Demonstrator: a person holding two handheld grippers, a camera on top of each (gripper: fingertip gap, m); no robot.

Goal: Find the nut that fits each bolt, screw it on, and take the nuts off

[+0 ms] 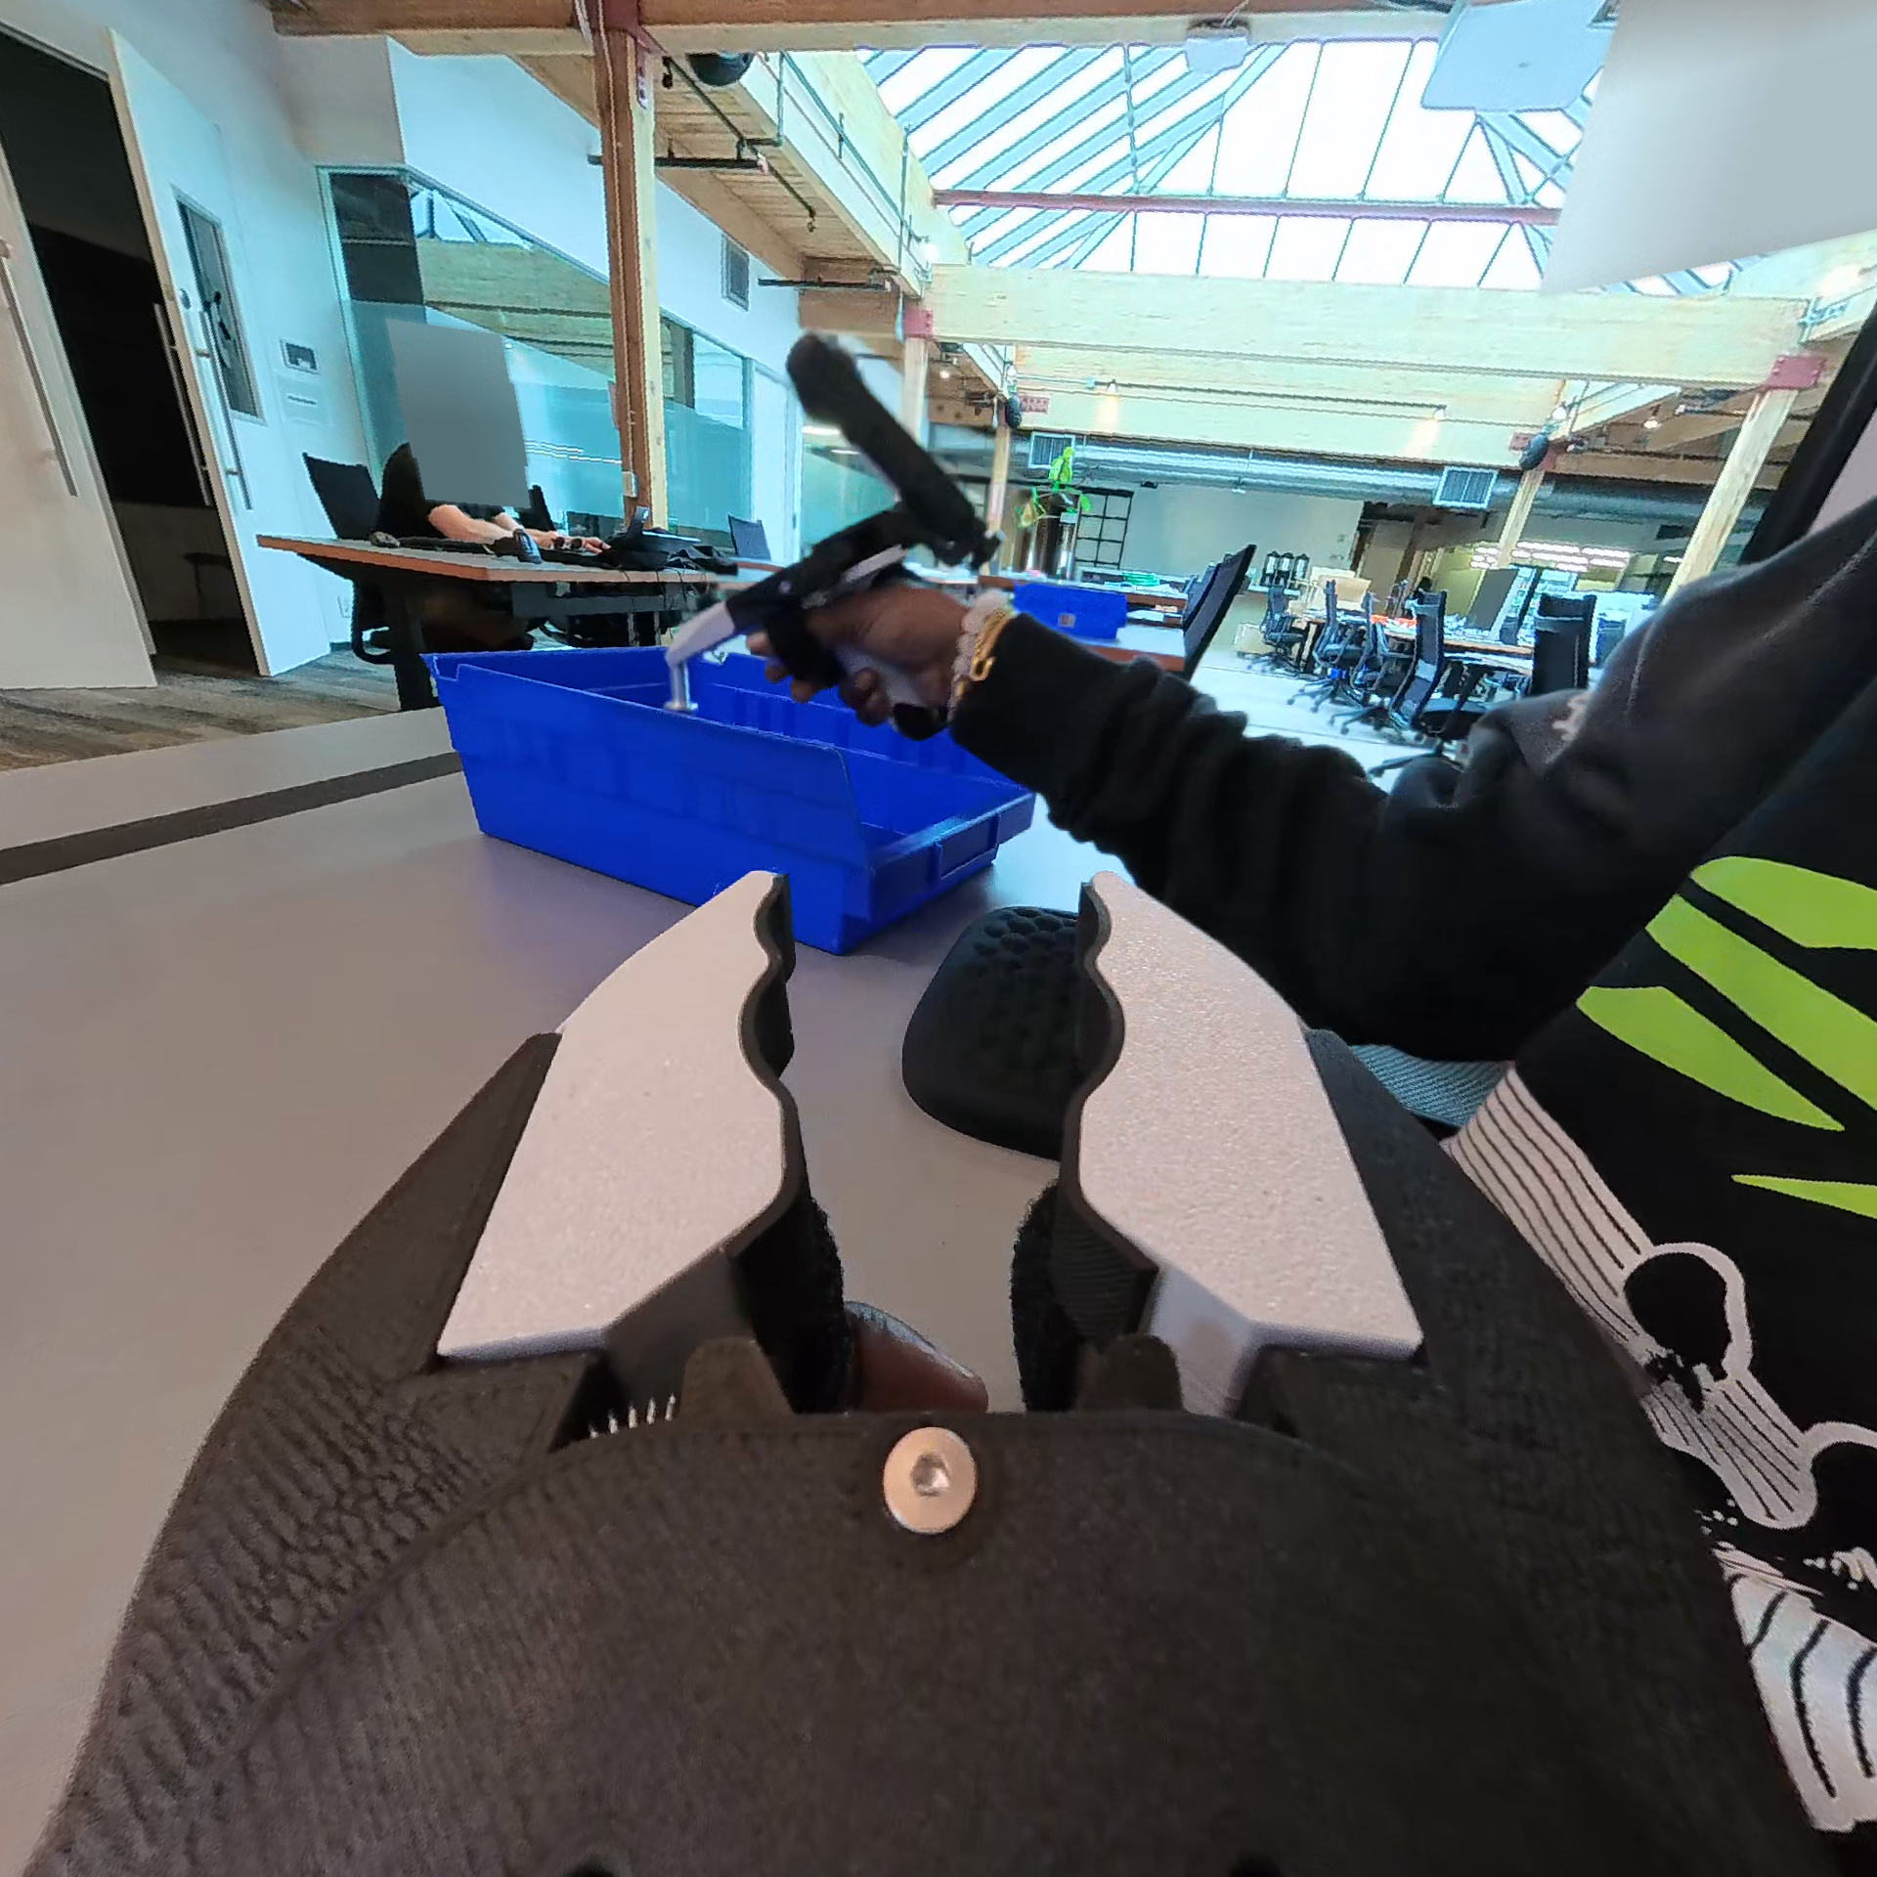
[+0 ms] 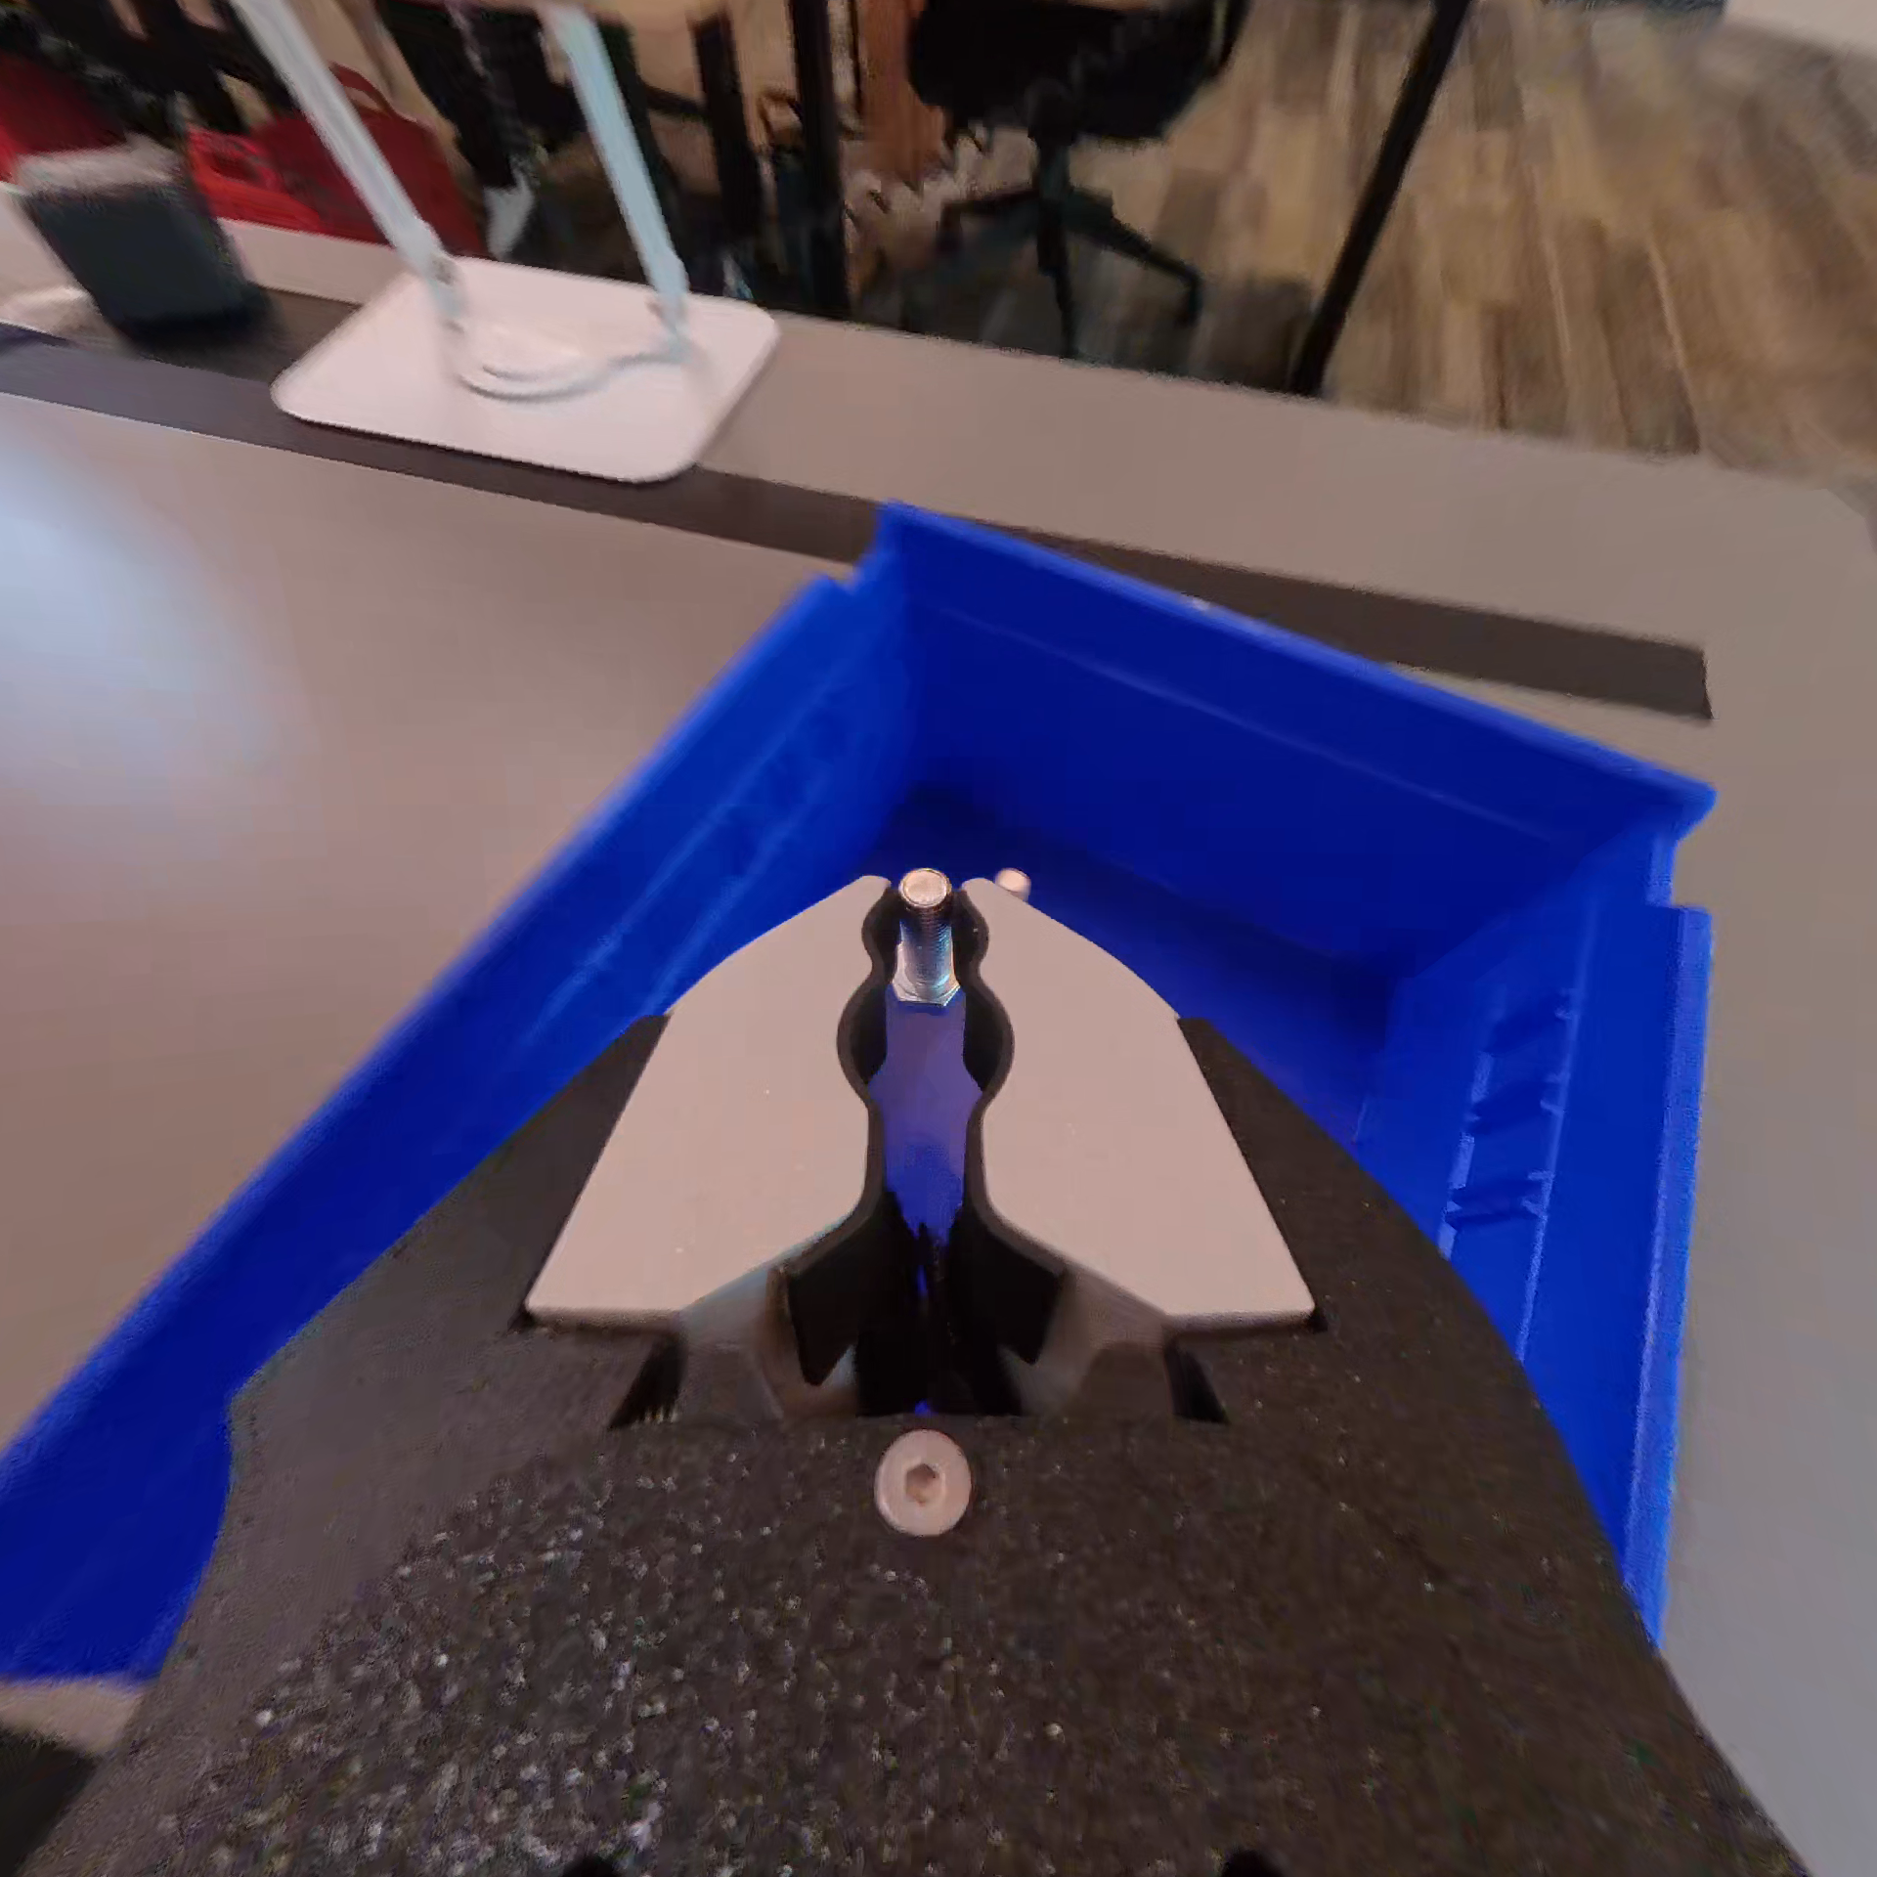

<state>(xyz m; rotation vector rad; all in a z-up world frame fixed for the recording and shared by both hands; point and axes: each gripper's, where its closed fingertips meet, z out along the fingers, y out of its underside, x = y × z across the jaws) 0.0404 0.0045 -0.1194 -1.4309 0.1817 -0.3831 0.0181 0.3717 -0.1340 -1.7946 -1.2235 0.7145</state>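
Presently right gripper (image 2: 924, 899) clamps bolt (image 2: 922, 945) over blue bin (image 2: 1270, 731), likely returning it; left gripper (image 1: 934, 894) wide, empty.

The left wrist view is taken low over the grey table (image 1: 254, 1066), facing level toward the blue bin (image 1: 650, 792) farther off. The right wrist view is angled steeply down into that bin (image 2: 1270, 772) from close above — the bin and table are shared.

No legible text anywhere
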